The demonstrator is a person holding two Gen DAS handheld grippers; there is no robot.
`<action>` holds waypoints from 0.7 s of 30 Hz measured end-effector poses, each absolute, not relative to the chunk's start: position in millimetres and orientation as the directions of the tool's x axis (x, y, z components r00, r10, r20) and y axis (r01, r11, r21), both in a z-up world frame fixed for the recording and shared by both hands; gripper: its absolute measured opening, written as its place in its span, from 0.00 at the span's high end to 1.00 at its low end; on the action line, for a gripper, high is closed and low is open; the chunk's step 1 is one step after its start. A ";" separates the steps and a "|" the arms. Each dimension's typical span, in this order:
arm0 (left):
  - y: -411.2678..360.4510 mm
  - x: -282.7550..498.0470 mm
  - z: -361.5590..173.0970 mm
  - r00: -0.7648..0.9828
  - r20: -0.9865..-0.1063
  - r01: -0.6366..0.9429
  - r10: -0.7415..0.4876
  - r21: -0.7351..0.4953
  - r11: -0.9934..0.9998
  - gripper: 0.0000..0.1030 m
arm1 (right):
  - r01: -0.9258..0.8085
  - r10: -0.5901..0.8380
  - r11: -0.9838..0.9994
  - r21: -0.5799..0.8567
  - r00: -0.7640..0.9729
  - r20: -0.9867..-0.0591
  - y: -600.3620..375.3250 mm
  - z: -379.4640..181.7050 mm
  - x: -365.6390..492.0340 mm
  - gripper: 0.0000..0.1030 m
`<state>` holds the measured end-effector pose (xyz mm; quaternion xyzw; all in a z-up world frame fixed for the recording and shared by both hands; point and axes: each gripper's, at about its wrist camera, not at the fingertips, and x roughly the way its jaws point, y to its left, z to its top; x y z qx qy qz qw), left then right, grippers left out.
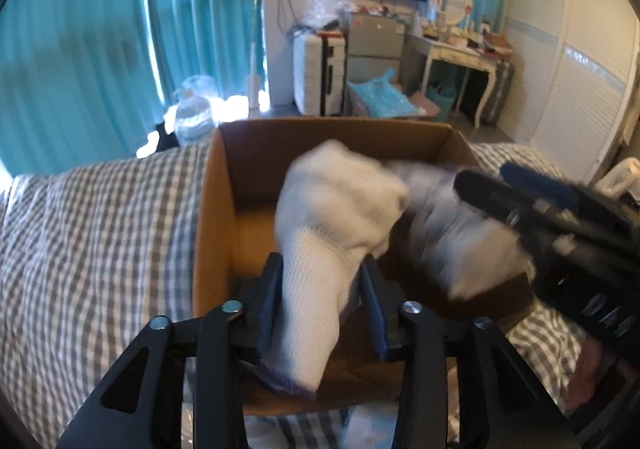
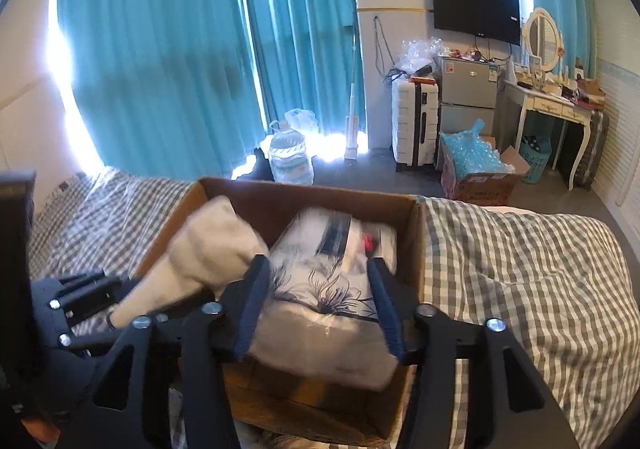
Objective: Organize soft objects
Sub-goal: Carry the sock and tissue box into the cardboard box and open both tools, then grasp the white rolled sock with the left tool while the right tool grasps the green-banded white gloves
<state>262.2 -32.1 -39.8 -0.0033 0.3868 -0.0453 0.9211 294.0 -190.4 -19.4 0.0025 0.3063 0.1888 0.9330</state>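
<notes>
left gripper [image 1: 322, 297]: jaws narrowed, pinching white sock [image 1: 332, 217] over cardboard box [image 1: 224, 185] | right gripper [image 2: 316, 305]: jaws wide, clamping plastic-wrapped floral bedding pack [image 2: 324, 289] inside box | box on checked bedspread [image 2: 520, 269]

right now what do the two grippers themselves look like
Both look alike: the left gripper and right gripper have matte black angular linkage arms with triangular cut-outs and silver round bolts at the pivots. Their fingers carry dark blue ribbed pads. No cables or sleeves show. White markings on the right gripper's body are too blurred to read.
</notes>
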 end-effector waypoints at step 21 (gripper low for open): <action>-33.9 107.4 109.8 0.828 -0.553 -0.076 0.097 0.061 0.995 0.07 | -0.366 0.316 0.931 -0.017 0.824 -0.470 -248.6 148.9 138.6 0.00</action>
